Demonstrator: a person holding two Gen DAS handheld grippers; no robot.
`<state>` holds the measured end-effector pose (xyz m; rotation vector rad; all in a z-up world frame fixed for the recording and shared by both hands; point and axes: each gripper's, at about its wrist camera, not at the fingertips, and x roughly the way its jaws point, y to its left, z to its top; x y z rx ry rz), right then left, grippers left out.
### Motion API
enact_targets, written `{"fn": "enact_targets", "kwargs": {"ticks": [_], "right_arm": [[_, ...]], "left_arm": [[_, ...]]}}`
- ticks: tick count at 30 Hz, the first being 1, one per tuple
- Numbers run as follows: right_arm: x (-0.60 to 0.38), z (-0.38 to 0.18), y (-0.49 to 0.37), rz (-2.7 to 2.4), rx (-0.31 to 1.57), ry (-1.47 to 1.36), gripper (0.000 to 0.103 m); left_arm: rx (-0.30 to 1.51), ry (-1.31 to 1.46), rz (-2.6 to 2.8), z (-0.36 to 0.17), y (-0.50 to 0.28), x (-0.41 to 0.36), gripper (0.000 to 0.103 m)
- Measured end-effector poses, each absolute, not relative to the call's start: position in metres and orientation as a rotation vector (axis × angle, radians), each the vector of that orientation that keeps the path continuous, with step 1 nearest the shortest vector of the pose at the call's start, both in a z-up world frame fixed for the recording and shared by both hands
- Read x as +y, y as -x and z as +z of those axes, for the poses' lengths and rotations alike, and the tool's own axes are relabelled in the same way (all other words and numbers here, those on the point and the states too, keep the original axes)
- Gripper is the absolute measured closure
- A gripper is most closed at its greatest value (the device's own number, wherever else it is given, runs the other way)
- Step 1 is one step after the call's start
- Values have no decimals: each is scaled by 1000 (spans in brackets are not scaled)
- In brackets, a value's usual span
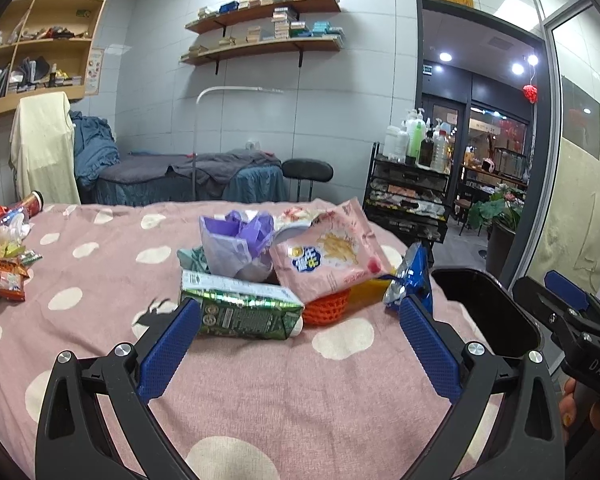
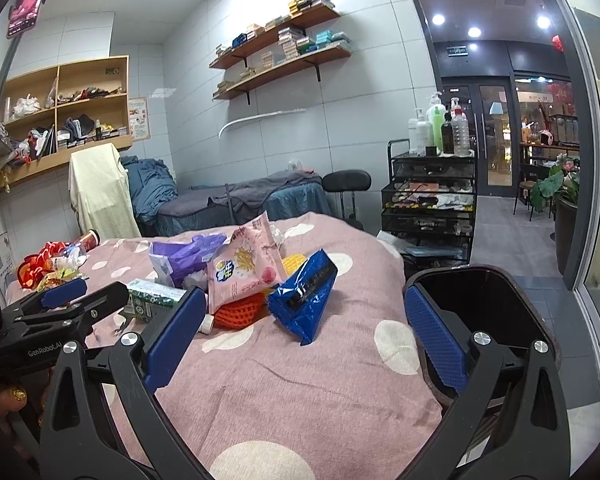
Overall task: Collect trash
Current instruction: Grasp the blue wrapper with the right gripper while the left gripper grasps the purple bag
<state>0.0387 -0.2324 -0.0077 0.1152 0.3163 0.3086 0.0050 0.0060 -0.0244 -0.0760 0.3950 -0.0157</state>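
Observation:
A pile of trash lies on the pink spotted bed cover (image 1: 260,392): a green carton (image 1: 240,312), a pink snack bag (image 1: 332,260), a purple bag (image 1: 240,244), an orange foam net (image 1: 326,308) and a blue foil bag (image 1: 410,280). My left gripper (image 1: 300,320) is open and empty, just short of the green carton. My right gripper (image 2: 304,320) is open and empty, hovering before the blue foil bag (image 2: 304,300) and pink snack bag (image 2: 242,268). A black bin (image 2: 480,312) stands at the bed's right edge, by my right fingertip.
More wrappers, a bottle and a red can lie at the bed's far left (image 1: 4,252). The black bin also shows in the left wrist view (image 1: 488,312). A black drawer cart with bottles (image 2: 432,200), a stool (image 2: 346,182) and a massage bed (image 2: 240,200) stand behind.

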Motion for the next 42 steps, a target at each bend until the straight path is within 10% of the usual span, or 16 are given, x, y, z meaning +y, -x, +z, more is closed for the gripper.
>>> {"fn": "enact_targets", "kwargs": {"ticks": [24,38,42], "right_arm": [[-204,-34,-144,402,684,-142,6],[-187,-53,-202,349,839,-147,28],[-187,-60,-208,345,867,-161,48]], "left_arm": [[594,-39,-155,-29,-58,55,5],[746,-90,-70,-21,-161,73,6],[796,-99,-90,-27,-183,72,15]]}}
